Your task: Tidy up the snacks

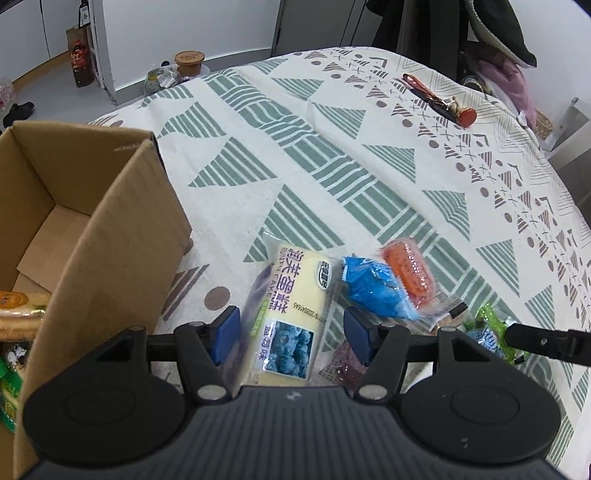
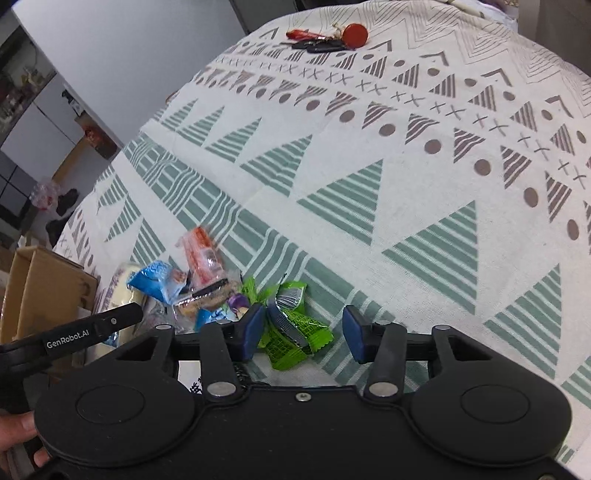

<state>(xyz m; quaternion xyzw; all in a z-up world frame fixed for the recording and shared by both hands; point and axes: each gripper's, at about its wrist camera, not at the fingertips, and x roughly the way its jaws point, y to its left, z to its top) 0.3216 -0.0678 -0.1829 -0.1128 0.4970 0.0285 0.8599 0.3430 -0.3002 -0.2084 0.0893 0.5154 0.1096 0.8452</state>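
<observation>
The left tongs (image 1: 291, 334) are spread wide, with a blueberry cake packet (image 1: 286, 314) lying between the pads but not gripped. The right tongs (image 2: 303, 332) are also released, over green snack wrappers (image 2: 291, 332) on the desk (image 2: 369, 147). Just beyond lie a blue packet (image 1: 373, 291) and an orange packet (image 1: 408, 269), touching each other. The cardboard box (image 1: 110, 229) stands at the left, with some snacks inside. Far away, keys (image 2: 325, 38) rest on the cloth.

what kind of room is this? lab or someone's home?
Most likely a home. A patterned tablecloth covers the round table, keys lie at its far edge, coats hang behind it, and shoes and a bottle sit on the floor.
</observation>
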